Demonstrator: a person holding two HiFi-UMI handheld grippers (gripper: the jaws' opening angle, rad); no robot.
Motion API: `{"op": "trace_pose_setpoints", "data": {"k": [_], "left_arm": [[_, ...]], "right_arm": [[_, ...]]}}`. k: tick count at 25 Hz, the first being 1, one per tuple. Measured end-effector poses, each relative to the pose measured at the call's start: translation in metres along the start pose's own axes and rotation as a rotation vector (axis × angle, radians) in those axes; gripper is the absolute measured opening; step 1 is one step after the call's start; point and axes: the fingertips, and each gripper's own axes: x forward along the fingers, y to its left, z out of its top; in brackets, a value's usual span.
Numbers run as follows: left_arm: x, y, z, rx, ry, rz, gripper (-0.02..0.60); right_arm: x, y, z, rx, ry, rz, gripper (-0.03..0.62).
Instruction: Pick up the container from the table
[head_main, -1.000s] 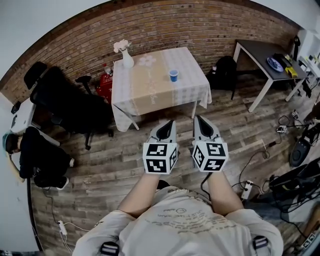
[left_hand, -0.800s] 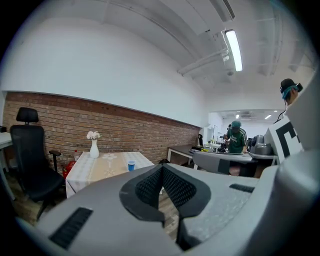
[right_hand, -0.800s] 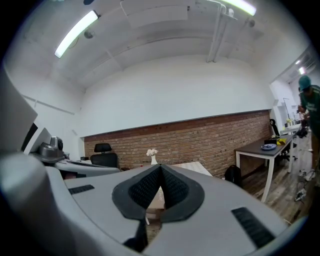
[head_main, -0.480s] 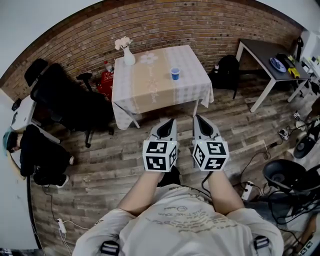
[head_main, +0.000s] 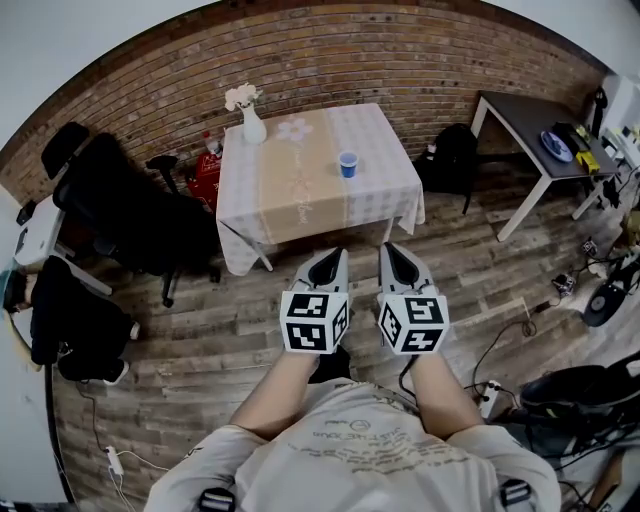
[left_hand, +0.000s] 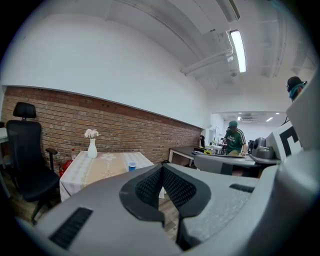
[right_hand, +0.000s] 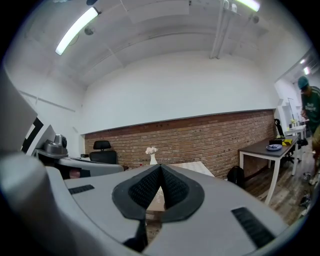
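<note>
Red-brown brick wall (head_main: 330, 60) curves behind a worn plank floor (head_main: 200, 340), and against it stands the square counter (head_main: 385, 190), draped in a pale checked cloth with a tan runner down its middle. The container (head_main: 347, 164), a small blue cup, stands upright on the runner's right edge, alone towards the counter's right half. A white vase (head_main: 253, 125) of pale flowers sits at the far left corner, well apart from it.

A black office chair (head_main: 130, 215) crowds the counter's left side, a black backpack (head_main: 452, 158) leans by the wall to its right, and a dark-topped desk (head_main: 525, 110) with white legs stands further right. Loose cables (head_main: 510, 335) trail over the floor on the right. Bare planks lie between the person and the counter.

The left hand-held gripper (head_main: 327, 262) and right hand-held gripper (head_main: 393, 257), grey with ribbed black pads, point side by side at the counter, each with its jaws closed and holding nothing.

Against a second ago, both sit a little lower in the head view and the counter has drawn slightly nearer
</note>
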Motion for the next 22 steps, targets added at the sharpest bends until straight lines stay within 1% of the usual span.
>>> {"op": "trace_pose_setpoints", "data": {"k": [6, 13, 22], "left_arm": [[0.04, 0.011, 0.007, -0.003, 0.004, -0.005, 0.002], [0.089, 0.026, 0.028, -0.009, 0.009, -0.012, 0.002], [0.154, 0.065, 0.039, -0.013, 0.034, -0.034, 0.002]], "right_arm": [[0.035, -0.023, 0.001, 0.013, 0.006, -0.002, 0.002], [0.08, -0.048, 0.015, 0.016, 0.006, -0.008, 0.002], [0.151, -0.065, 0.02, 0.006, 0.024, -0.018, 0.002]]}}
